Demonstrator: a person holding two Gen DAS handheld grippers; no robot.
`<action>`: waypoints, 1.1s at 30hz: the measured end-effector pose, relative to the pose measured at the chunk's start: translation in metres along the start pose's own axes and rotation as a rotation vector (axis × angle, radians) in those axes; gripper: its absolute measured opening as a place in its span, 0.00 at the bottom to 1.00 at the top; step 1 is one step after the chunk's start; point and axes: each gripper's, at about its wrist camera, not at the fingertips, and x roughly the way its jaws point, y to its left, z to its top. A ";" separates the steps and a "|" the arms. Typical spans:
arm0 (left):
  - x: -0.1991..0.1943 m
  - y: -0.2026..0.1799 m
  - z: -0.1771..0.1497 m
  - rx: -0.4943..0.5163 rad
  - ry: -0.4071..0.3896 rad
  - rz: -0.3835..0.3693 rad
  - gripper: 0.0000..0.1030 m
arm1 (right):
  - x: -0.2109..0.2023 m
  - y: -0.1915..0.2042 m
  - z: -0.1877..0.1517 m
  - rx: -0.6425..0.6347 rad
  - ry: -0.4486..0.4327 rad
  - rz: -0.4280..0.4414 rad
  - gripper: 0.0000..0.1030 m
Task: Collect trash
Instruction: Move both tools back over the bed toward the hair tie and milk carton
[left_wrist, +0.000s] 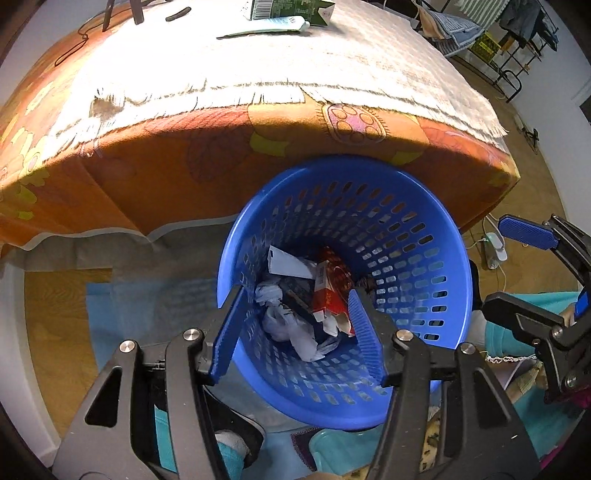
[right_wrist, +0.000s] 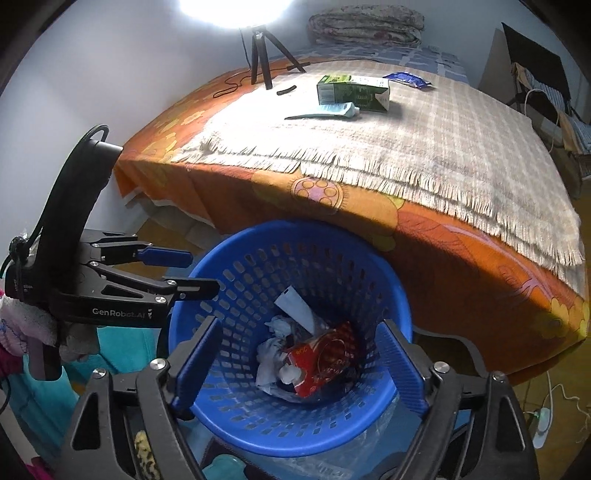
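Observation:
A blue perforated basket (left_wrist: 417, 229) (right_wrist: 258, 266) stands on the floor against the bed. Inside lie a red carton (left_wrist: 330, 284) (right_wrist: 325, 360), crumpled white paper (left_wrist: 284, 325) (right_wrist: 271, 354) and a white card. My left gripper (left_wrist: 299, 328) is open and empty over the basket's near rim; it also shows in the right wrist view (right_wrist: 184, 271). My right gripper (right_wrist: 301, 363) is open and empty above the basket; it also shows at the right of the left wrist view (left_wrist: 554, 273). On the bed lie a green carton (right_wrist: 352, 92) (left_wrist: 288, 9), a toothpaste tube (right_wrist: 327, 110) (left_wrist: 269, 26) and a blue wrapper (right_wrist: 408, 78).
The bed has an orange flowered sheet (right_wrist: 424, 236) and a fringed checked cloth (right_wrist: 406, 147). A lamp tripod (right_wrist: 260, 55) and cable stand at its far side. A folded quilt (right_wrist: 365, 24) lies behind. A power strip (right_wrist: 541, 417) is on the floor at right.

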 end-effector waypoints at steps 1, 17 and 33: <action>0.000 0.000 0.000 -0.001 0.001 0.000 0.57 | 0.000 0.000 0.001 -0.001 -0.001 -0.004 0.85; -0.020 0.008 0.038 -0.022 -0.046 -0.003 0.57 | -0.013 -0.004 0.034 -0.089 -0.085 -0.072 0.91; -0.054 0.051 0.143 0.025 -0.205 0.110 0.57 | -0.016 -0.039 0.151 -0.279 -0.109 -0.085 0.97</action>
